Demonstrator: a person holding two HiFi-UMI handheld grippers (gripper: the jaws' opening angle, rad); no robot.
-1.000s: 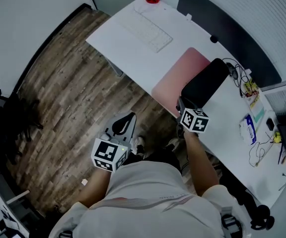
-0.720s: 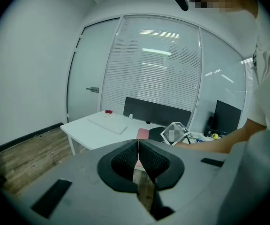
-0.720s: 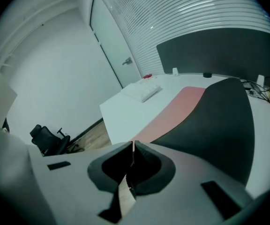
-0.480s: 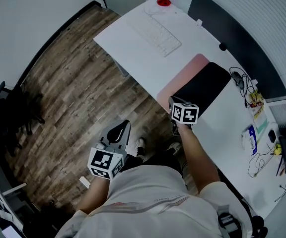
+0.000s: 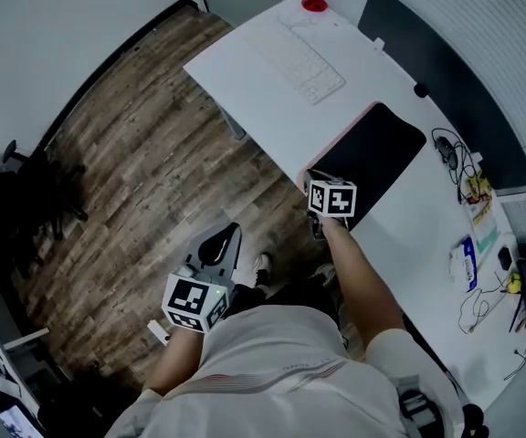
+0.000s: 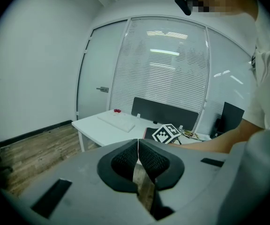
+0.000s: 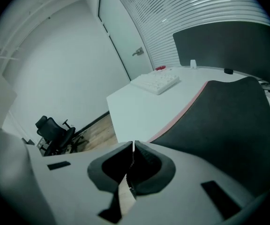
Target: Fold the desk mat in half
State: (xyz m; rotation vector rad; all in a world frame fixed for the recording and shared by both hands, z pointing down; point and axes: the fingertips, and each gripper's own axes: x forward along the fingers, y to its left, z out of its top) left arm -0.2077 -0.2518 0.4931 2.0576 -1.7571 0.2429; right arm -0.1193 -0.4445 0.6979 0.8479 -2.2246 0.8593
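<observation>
The right gripper (image 7: 133,146) has just been closing; its jaws now meet with nothing seen between them, at the near corner of the desk mat (image 5: 377,149). The mat lies folded, black side up with a pink edge showing, on the white bench (image 5: 254,57) near a keyboard (image 5: 313,67). The left gripper (image 6: 138,142) is closed and empty, over the wooden floor (image 5: 126,172).
</observation>
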